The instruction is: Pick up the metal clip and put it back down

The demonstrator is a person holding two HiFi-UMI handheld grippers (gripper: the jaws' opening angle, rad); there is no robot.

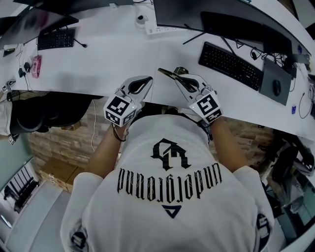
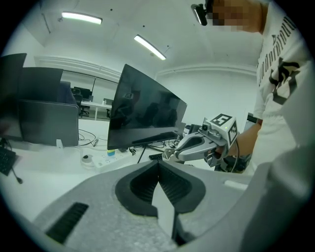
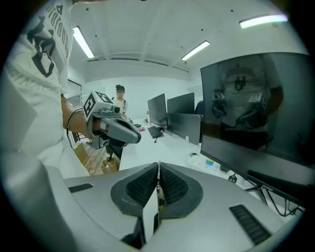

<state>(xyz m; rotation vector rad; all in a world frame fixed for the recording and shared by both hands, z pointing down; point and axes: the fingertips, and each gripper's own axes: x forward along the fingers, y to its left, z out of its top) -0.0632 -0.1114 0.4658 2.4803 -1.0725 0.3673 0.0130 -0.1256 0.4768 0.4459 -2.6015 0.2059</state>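
Note:
The metal clip is a thin dark metallic piece that sticks out up-left from the tips of my right gripper, over the white desk near its front edge. The right gripper is shut on it. In the right gripper view only a sliver of the clip shows between the closed pads of the right gripper. My left gripper is a short way to the left of the clip, shut and holding nothing. The left gripper view shows the left gripper closed, with the right gripper beyond it.
A black keyboard lies right of the grippers, with a mouse on a dark pad further right. A monitor and a power strip stand at the back. Far left are another keyboard and a pink object.

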